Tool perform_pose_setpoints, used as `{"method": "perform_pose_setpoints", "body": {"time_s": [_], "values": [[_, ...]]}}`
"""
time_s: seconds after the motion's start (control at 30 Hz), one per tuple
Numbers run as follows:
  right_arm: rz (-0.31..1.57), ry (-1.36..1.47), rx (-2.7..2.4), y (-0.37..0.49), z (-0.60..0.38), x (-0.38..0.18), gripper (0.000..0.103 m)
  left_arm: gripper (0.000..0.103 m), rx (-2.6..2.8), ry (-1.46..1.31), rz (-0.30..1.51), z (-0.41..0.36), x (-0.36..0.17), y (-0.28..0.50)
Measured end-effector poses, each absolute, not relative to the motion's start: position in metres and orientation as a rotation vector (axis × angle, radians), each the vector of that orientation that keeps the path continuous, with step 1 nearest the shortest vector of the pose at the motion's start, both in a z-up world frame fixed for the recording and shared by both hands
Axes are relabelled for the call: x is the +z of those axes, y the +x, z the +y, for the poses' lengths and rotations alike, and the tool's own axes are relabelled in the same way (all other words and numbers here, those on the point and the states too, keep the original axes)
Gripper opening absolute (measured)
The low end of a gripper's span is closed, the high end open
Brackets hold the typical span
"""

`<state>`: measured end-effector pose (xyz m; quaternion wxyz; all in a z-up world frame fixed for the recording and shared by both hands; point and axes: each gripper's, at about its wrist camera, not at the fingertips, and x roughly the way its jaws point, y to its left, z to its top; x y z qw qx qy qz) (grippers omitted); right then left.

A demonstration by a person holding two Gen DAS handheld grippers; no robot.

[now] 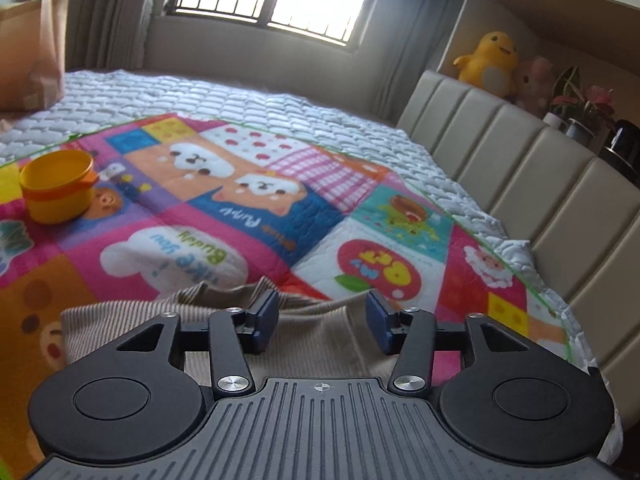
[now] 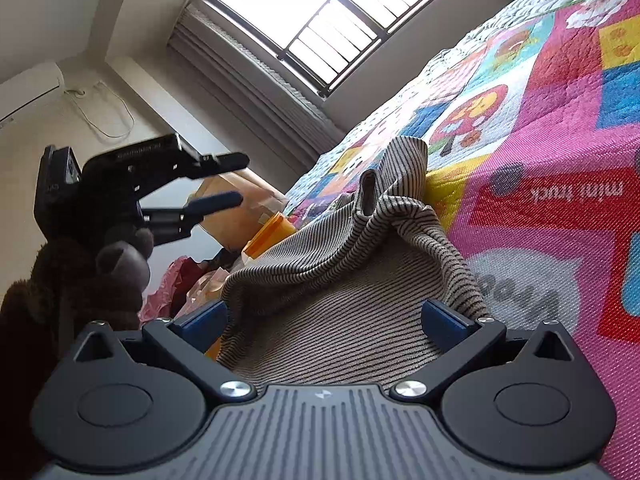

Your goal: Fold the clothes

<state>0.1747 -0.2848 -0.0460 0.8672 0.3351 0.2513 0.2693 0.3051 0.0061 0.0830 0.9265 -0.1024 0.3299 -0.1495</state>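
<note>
- Left gripper nearest the lens — jaws apart, blue pads clear of any cloth.
- Striped garment spread just under and beyond those pads, on the patchwork quilt.
- Right gripper jaws wide apart, same garment bunched between them — pads not visibly pressing.
- Yellow cup well apart, on the quilt.

The striped top goes under the left gripper, so its near part is hidden. The brown paper bag is cut off at the side. The left gripper's fingertips look blurry.
</note>
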Motion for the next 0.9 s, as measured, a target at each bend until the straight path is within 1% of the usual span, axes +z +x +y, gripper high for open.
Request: {"method": "perform_pose_setpoints", "body": {"time_s": [0.07,0.13,0.2,0.27,0.37,0.53,0.63,0.9], "values": [[0.537,0.681,0.555,0.175,-0.282,-0.045,0.103,0.073,-0.29,-0.187,0.695,0.019,0.07,0.295],[0.548,0.657,0.545,0.176,-0.278,-0.043,0.103,0.077,-0.27,-0.159,0.712,0.029,0.055,0.286],[0.558,0.636,0.535,0.177,-0.275,-0.042,0.103,0.078,-0.258,-0.145,0.729,0.038,0.039,0.275],[0.568,0.612,0.525,0.177,-0.272,-0.041,0.103,0.086,-0.243,-0.146,0.741,0.046,0.024,0.262],[0.581,0.576,0.512,0.177,-0.267,-0.039,0.103,0.094,-0.238,-0.169,0.751,0.054,0.005,0.242],[0.599,0.539,0.498,0.178,-0.262,-0.036,0.103,0.097,-0.235,-0.159,0.718,0.055,-0.017,0.218],[0.608,0.519,0.49,0.178,-0.258,-0.035,0.103,0.103,-0.242,-0.107,0.676,0.048,-0.023,0.211],[0.65,0.345,0.457,0.178,-0.237,-0.028,0.103,0.103,-0.245,-0.104,0.652,0.045,-0.027,0.208]]}}
